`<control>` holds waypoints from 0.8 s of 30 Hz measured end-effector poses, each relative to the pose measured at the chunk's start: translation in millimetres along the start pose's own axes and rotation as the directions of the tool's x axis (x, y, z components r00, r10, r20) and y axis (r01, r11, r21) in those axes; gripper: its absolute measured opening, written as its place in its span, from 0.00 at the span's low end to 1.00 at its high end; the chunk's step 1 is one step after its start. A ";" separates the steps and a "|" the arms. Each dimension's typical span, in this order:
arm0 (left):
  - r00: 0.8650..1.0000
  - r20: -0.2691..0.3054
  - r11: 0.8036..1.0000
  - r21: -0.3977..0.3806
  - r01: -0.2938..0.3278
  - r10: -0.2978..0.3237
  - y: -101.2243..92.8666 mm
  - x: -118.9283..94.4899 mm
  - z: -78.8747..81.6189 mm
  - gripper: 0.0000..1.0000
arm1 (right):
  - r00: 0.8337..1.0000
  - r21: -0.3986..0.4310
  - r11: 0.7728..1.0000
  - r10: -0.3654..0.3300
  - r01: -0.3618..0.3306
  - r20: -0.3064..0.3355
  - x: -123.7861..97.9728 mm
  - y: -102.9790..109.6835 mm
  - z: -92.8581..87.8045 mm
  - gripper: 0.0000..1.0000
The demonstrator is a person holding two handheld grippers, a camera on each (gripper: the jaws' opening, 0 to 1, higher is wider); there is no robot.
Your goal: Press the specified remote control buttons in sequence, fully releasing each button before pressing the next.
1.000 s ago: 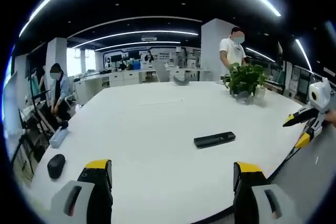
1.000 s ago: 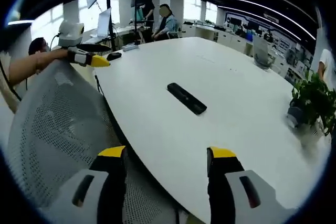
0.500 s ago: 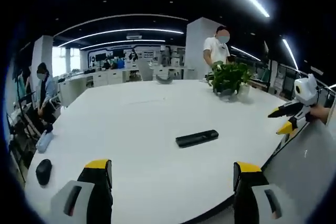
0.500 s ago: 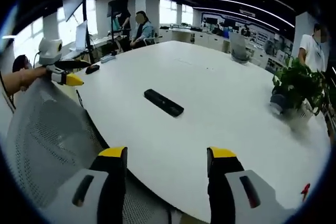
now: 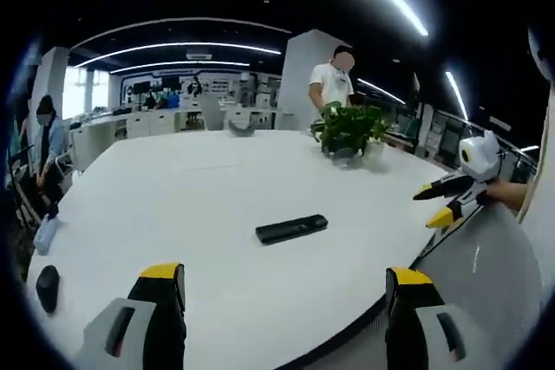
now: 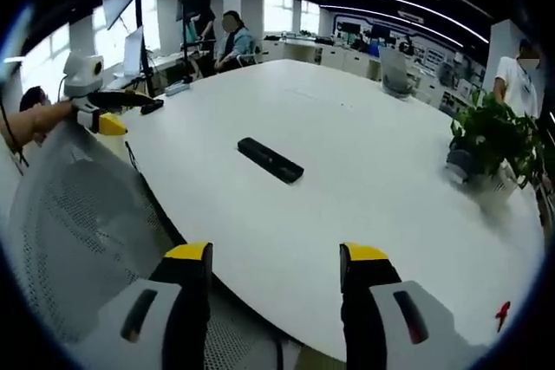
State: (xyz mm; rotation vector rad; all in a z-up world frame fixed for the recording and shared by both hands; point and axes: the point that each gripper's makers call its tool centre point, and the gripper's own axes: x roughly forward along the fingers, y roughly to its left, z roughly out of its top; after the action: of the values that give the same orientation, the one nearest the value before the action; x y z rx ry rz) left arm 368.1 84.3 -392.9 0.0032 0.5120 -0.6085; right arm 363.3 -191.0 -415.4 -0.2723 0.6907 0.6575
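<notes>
White and glossy, the broad oval tabletop carries a slim black bar-shaped remote control lying flat near its middle, well apart from both grippers. The left gripper hangs released, jaws spread, holding nothing; the right gripper likewise hangs wide and empty. A leafy green potted plant stands farther back.

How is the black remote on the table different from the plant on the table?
The remote is black, flat and long; the plant is green, leafy and bushy. The remote lies down near the middle of the table; the plant stands up in a pot toward the far edge. Both rest on the white table, and neither gripper touches them.
</notes>
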 end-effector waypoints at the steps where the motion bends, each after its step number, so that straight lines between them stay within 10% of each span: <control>1: 1.000 -0.024 1.000 0.022 0.010 -0.009 0.0 1.0 0.2 1.00 | 1.000 -0.003 1.000 -0.005 0.005 0.001 -0.2 -0.9 0.5 0.61; 20: 0.962 -0.234 0.944 0.263 0.200 -0.139 -17.3 72.1 5.9 1.00 | 0.998 -0.001 0.998 -0.055 0.055 -0.040 -1.3 -10.3 -7.8 0.59; 24: 0.970 -0.194 0.969 0.168 0.182 -0.149 -12.7 87.0 12.0 1.00 | 0.997 0.011 0.998 -0.053 0.054 -0.047 -1.1 -10.4 -9.5 0.59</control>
State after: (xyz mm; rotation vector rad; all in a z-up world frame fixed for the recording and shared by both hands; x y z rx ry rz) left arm 427.5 24.6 -420.6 0.1948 0.6331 -0.8238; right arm 364.6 -203.7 -421.5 -0.2946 0.7299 0.5971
